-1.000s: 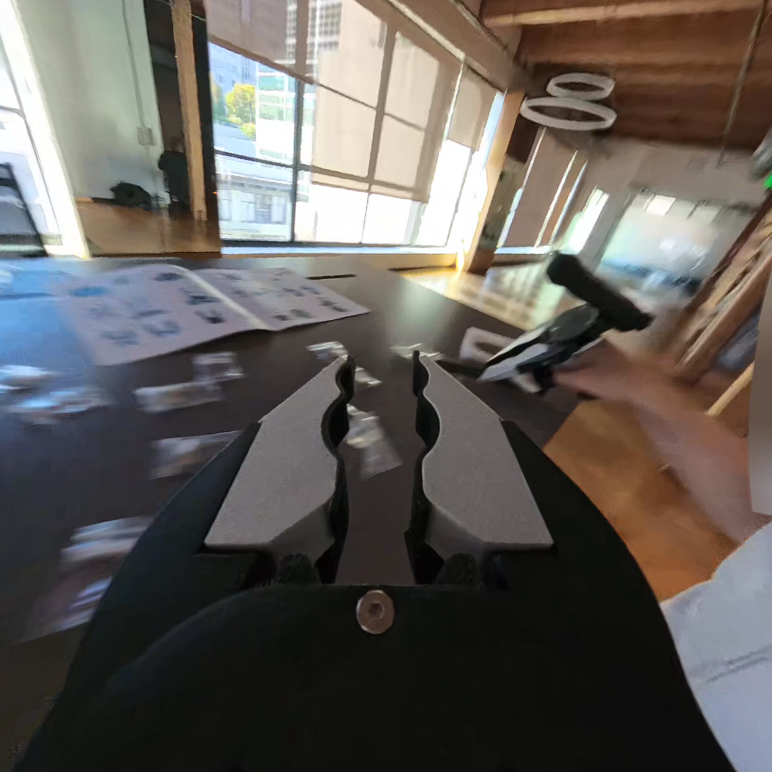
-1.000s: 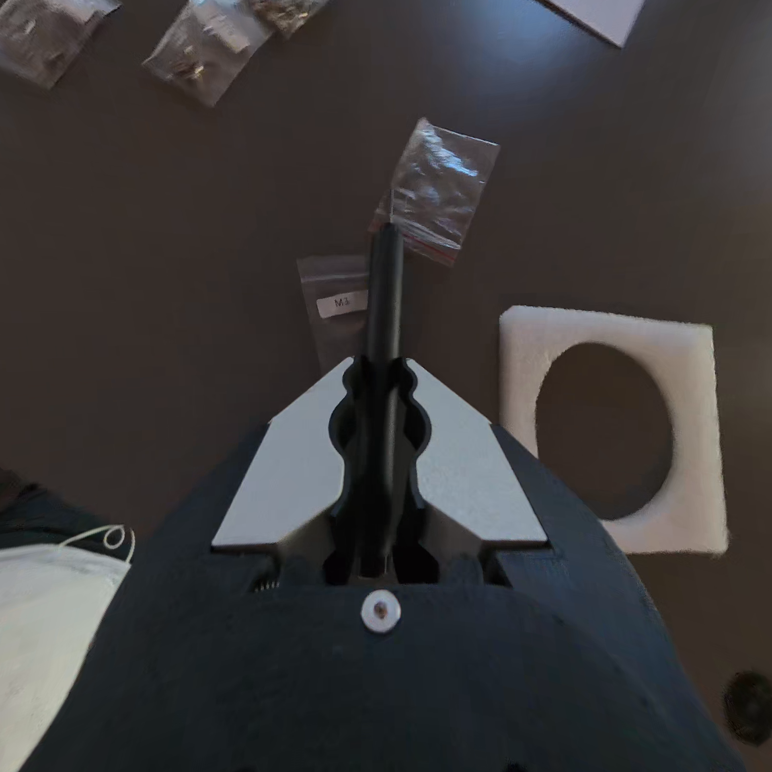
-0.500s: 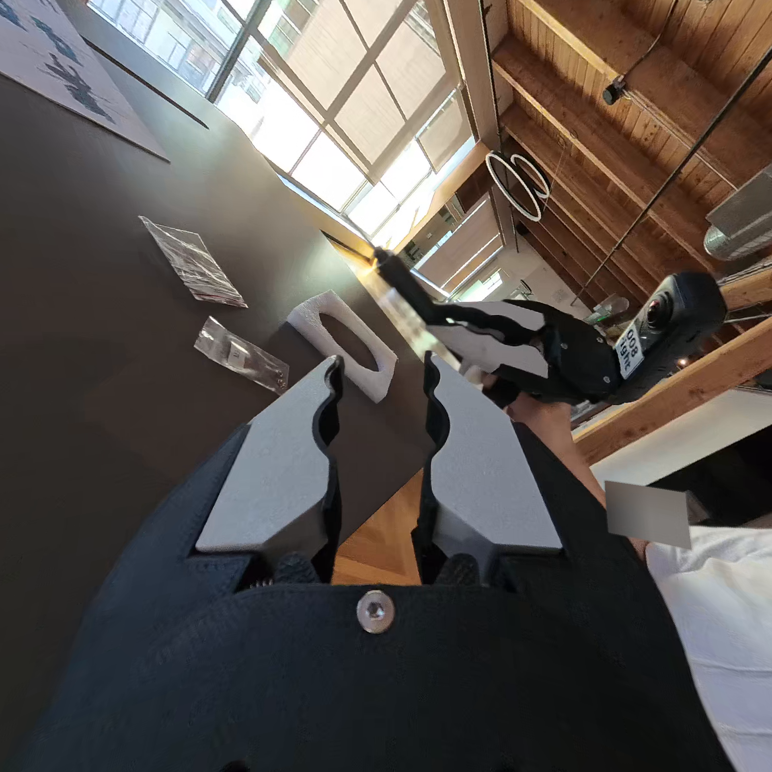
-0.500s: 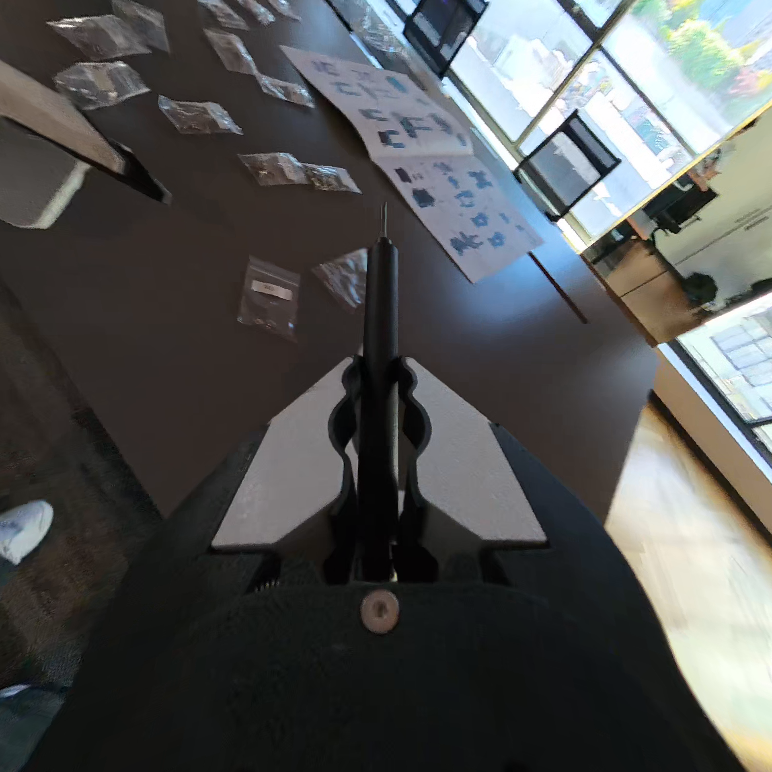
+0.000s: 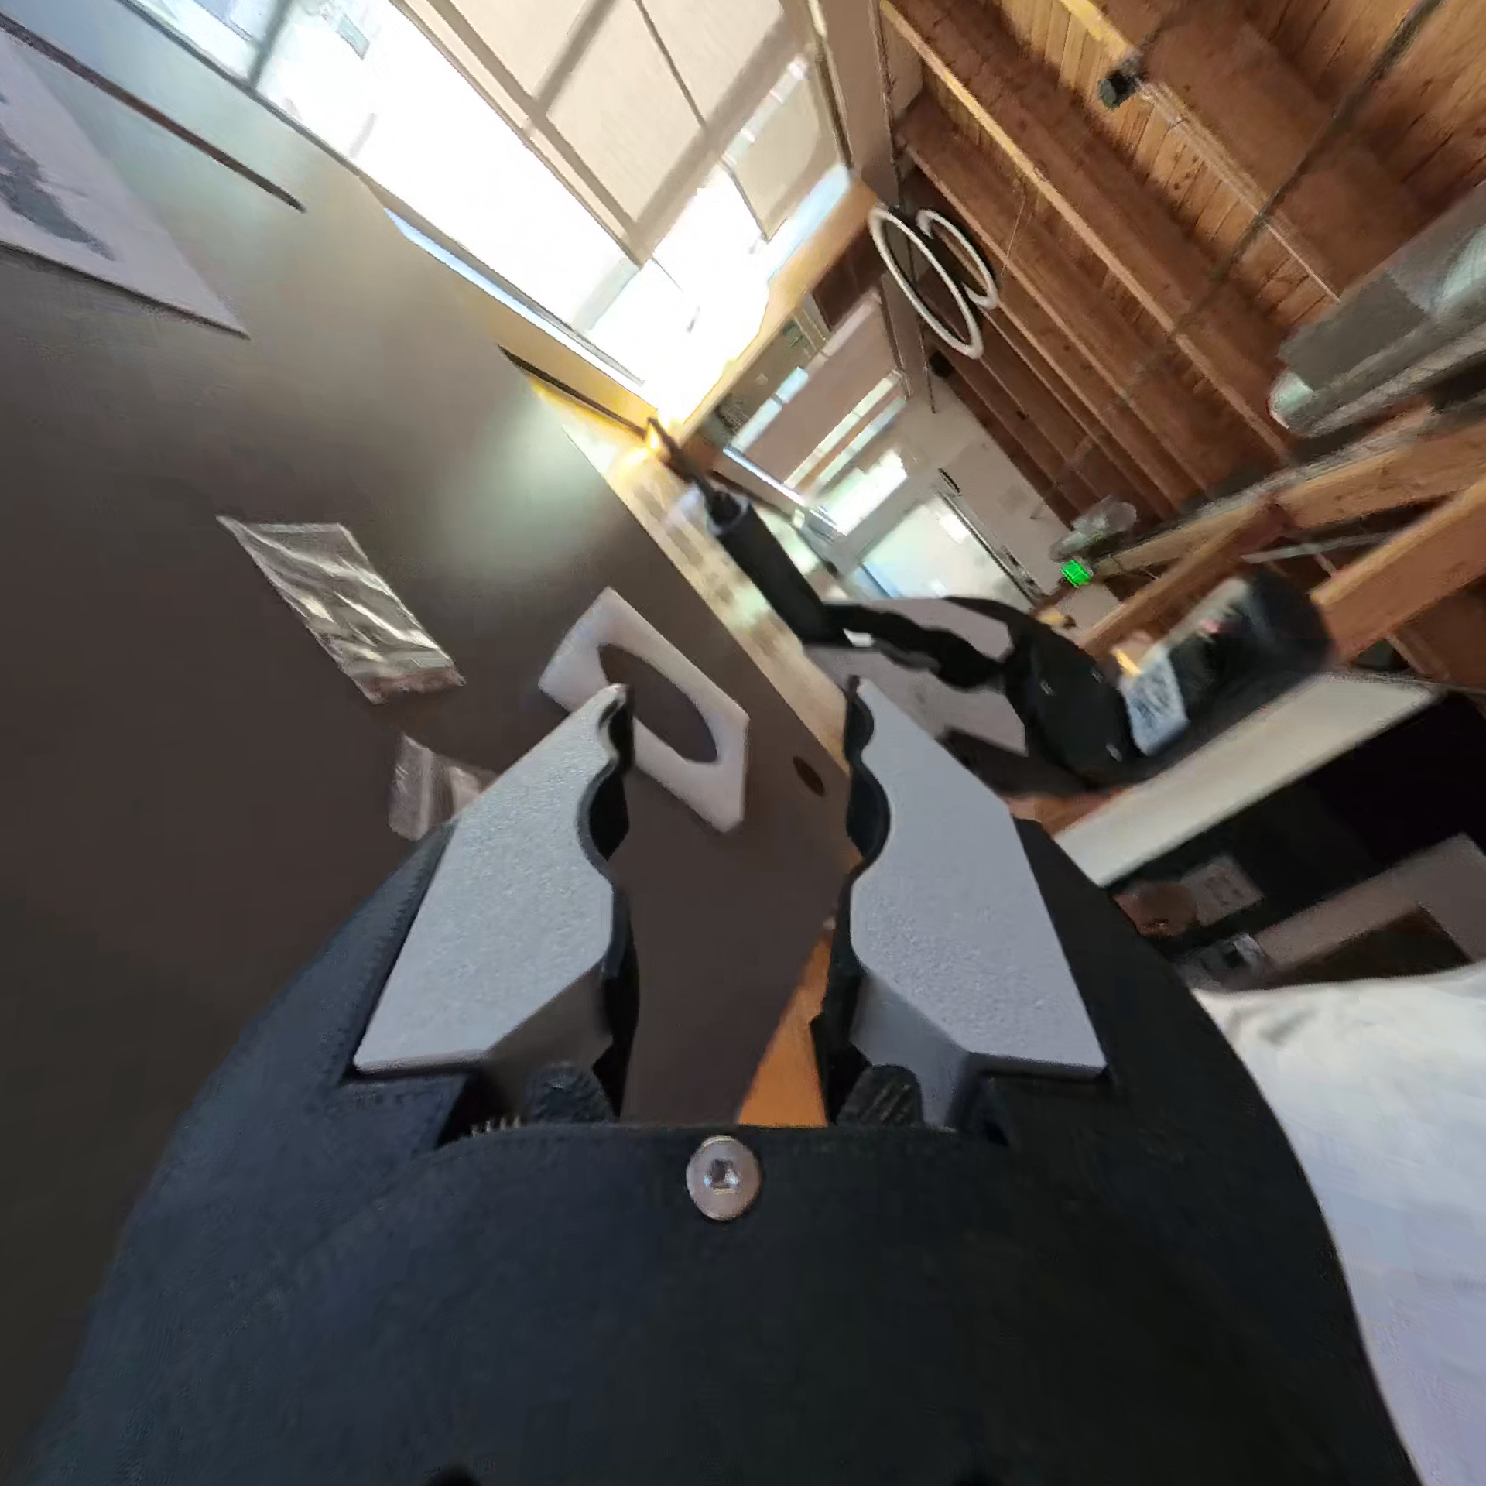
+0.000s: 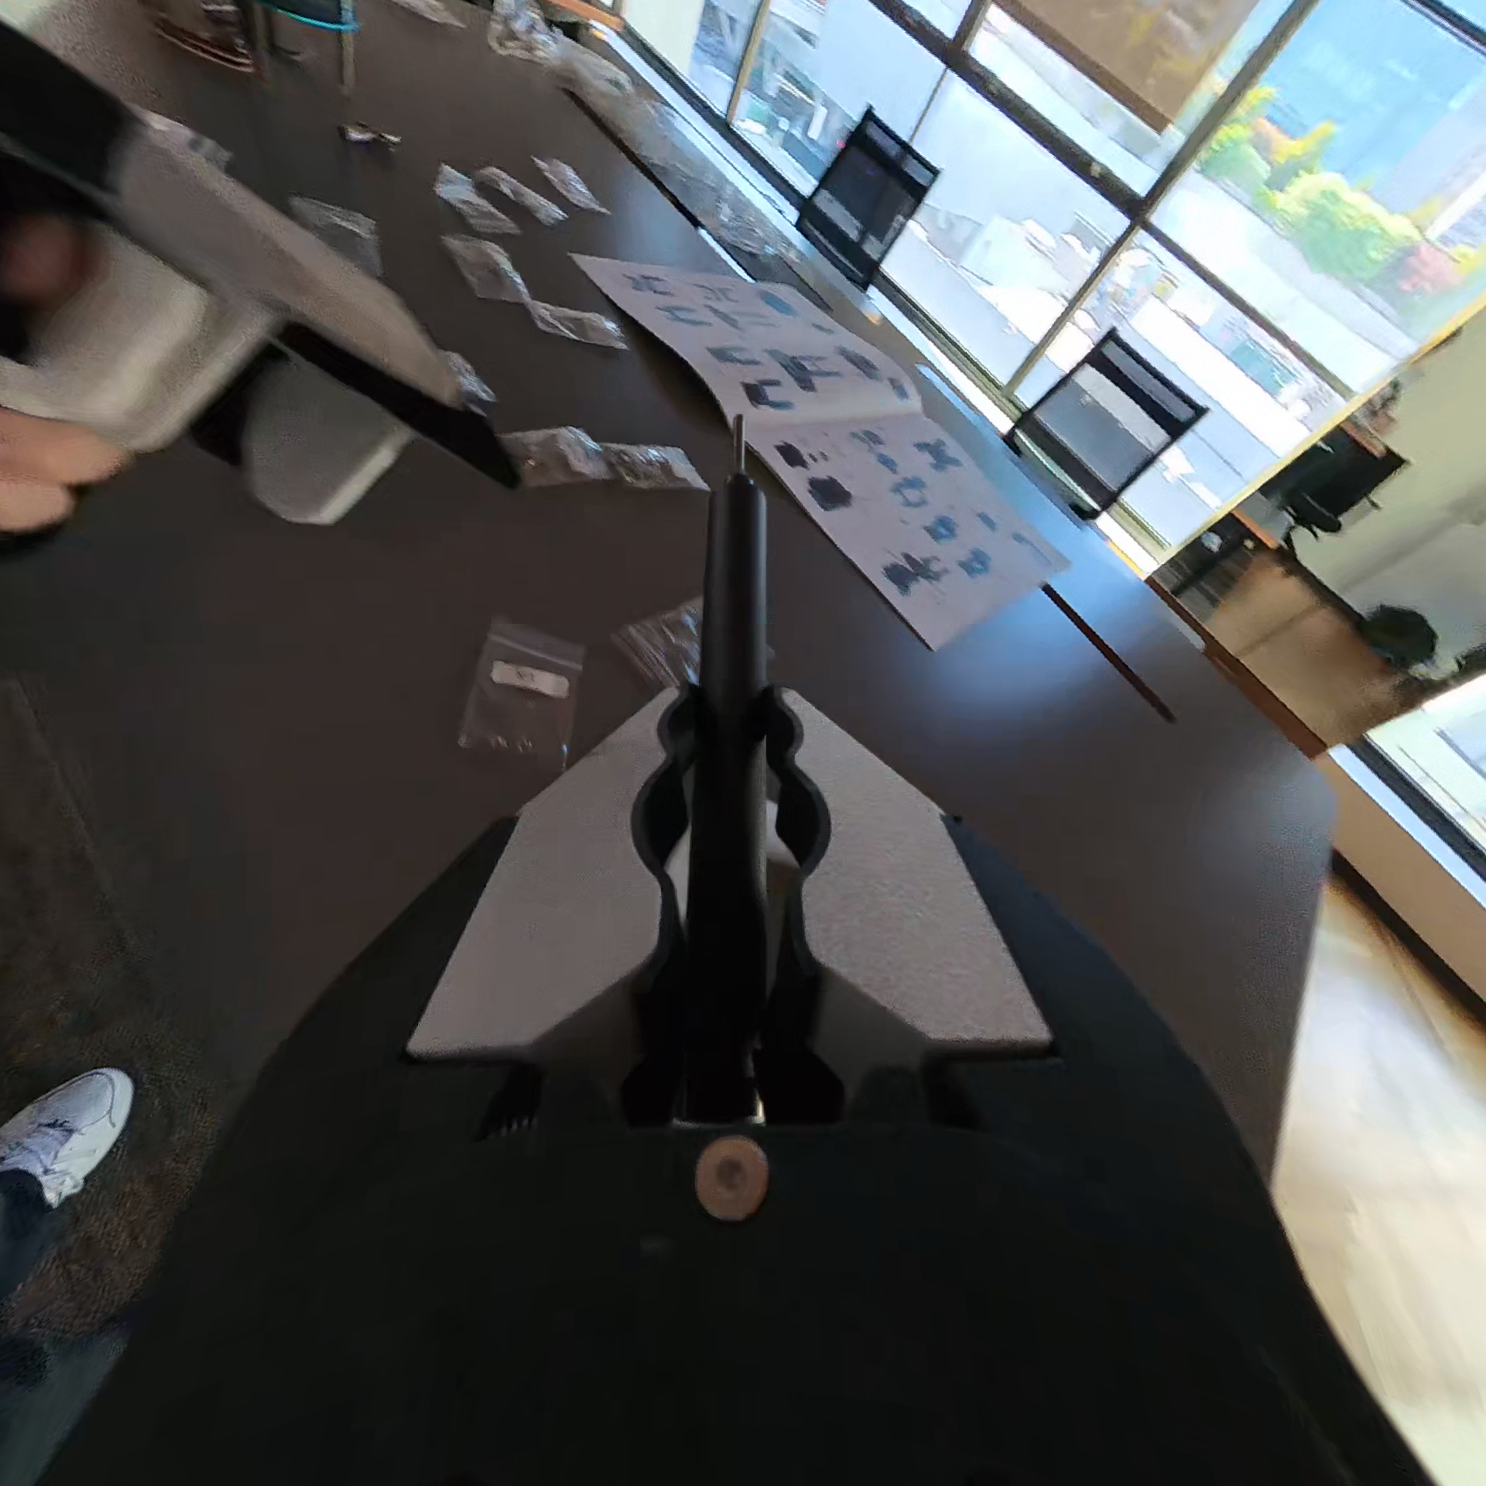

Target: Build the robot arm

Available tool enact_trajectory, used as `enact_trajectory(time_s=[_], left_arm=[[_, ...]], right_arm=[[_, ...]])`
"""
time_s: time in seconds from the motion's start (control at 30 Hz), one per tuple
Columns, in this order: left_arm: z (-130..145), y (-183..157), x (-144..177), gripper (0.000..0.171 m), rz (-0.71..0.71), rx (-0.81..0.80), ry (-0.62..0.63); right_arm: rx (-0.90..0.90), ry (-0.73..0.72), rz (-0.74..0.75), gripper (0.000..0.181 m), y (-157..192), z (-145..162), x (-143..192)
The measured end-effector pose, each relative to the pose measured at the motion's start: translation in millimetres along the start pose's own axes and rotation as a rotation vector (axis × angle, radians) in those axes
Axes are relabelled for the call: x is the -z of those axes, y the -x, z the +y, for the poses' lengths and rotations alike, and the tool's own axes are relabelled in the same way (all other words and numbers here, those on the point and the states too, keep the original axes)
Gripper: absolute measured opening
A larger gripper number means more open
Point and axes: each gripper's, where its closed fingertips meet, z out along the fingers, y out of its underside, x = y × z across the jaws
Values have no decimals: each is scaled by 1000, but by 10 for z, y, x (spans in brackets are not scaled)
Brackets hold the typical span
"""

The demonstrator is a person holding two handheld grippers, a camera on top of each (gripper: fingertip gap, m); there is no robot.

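Note:
My right gripper (image 6: 728, 708) is shut on a black screwdriver (image 6: 728, 611) that points forward with its thin metal bit (image 6: 737, 438) out over the dark table (image 6: 1005, 724). The same gripper and screwdriver (image 5: 764, 567) show in the left wrist view, raised beyond the table's right edge. My left gripper (image 5: 736, 708) is open and empty, tilted, above the table's near corner, close to a white foam square with an oval hole (image 5: 643, 708). It also shows blurred at the left of the right wrist view (image 6: 241, 354).
Several small clear plastic bags (image 6: 523, 683) lie on the table, one near the foam (image 5: 342, 607). An open printed booklet (image 6: 828, 434) lies toward the windows. A small round hole (image 5: 806, 776) sits in the table's corner. A white shoe (image 6: 64, 1126) stands on the carpet. My right fingertips sit around 10 cm from my left ones.
The left gripper has opened a little wider and shifted closer to the foam square. The right gripper has kept swinging up with the screwdriver held, now facing farther across the table.

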Motion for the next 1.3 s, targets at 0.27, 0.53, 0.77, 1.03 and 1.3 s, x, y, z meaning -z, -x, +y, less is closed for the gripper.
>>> enact_trajectory(time_s=[0.27, 0.53, 0.77, 1.03, 1.3], left_arm=[[-388, 188, -384, 45, -14, 197, -247], [-423, 233, -432, 16, 104, 393, -295], [-639, 168, -139, 16, 96, 440, -343], [-1219, -295, 549, 16, 221, 430, -441], [-1488, -700, 1132, 17, 375, 389, -367]], right_arm=[[14, -76, -284, 15, 155, -358, -609], [74, -88, -424, 15, 262, -459, -781], [80, -198, -500, 17, 406, -807, -840], [-27, -652, -533, 68, 343, -1370, -395], [-61, -888, -487, 52, 1023, -2340, -598]])
